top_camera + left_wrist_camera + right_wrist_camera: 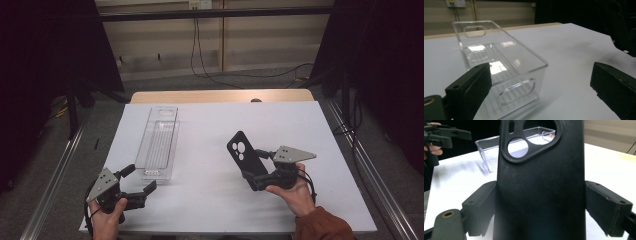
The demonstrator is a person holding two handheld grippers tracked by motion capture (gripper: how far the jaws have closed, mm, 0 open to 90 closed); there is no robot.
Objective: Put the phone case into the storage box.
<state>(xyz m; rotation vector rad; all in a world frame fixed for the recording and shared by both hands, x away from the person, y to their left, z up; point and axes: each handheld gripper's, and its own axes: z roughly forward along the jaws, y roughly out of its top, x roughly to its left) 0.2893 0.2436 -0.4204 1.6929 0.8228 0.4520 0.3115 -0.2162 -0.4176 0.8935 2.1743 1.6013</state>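
- Right gripper (pixel 251 172) has the black phone case (pixel 244 154) clamped between its fingers (pixel 480 206), gripping it by the lower end. The camera cutout end sticks up and away from the hand.
- In the high view the case is held off the white worktop (pixel 210 200), right of centre, tilted toward the middle.
- The clear tray (pixel 159 142) lies on the worktop left of centre, long side running away from the person. It looks empty as far as I can tell.
- Left gripper (pixel 134 185) sits near the front left corner, just short of the tray's near end. Its fingers (pixel 471 85) are spread wide with nothing between them. From the left gripper view the tray's near wall with the oval handle hole is right in front.
- My read: this is the carry step, with the case picked up and on its way to the tray.
- Next move probably calls for swinging the case over the tray, lining its long side up with the tray's long side, lowering it flat inside and only then letting go.
- The left one could pin the tray's near end so it doesn't skid, since clear plastic on a smooth top slides easily.
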